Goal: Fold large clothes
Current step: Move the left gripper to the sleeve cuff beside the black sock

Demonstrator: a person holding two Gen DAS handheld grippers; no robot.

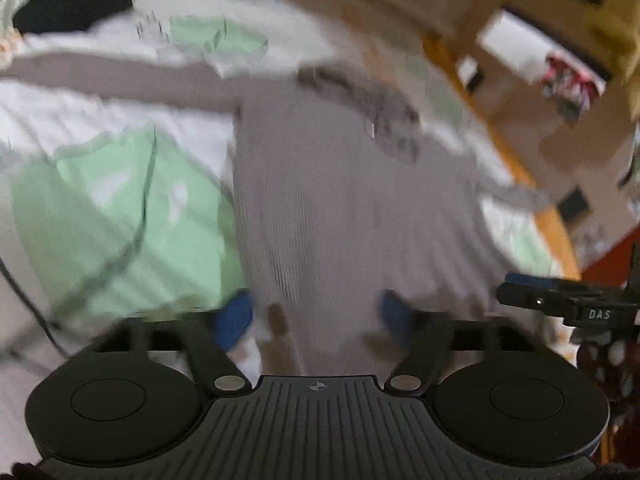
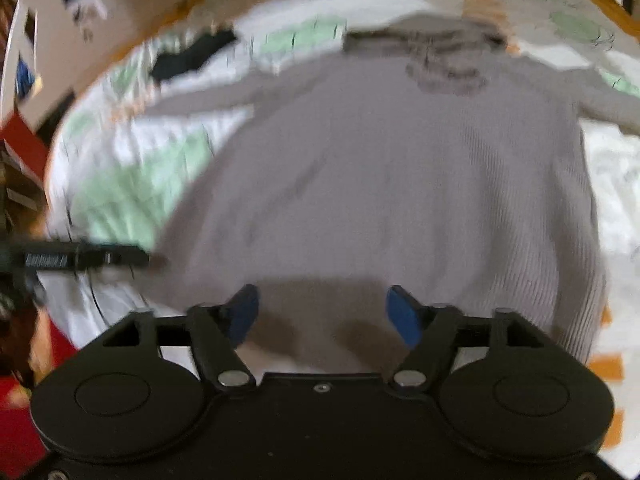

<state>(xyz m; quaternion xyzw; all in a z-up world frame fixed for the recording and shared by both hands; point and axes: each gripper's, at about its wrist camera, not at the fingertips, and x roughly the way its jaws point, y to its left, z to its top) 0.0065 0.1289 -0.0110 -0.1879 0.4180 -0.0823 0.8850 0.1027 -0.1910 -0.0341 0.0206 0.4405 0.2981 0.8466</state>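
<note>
both the left gripper and right gripper stand wide open, empty, above the grey sweater filling mid-frame.

Grey ribbed knit sweater, laid flat on the bedding, front side up w/ dark blurred print near the neck. Body spreads out straight ahead of the right gripper; hem nearest, just below/between its blue pads, not pinched. Neck at far end. Both sleeves out sideways, left & right. From the left gripper, sweater runs ahead, slightly right; hem edge by its tips.
</note>
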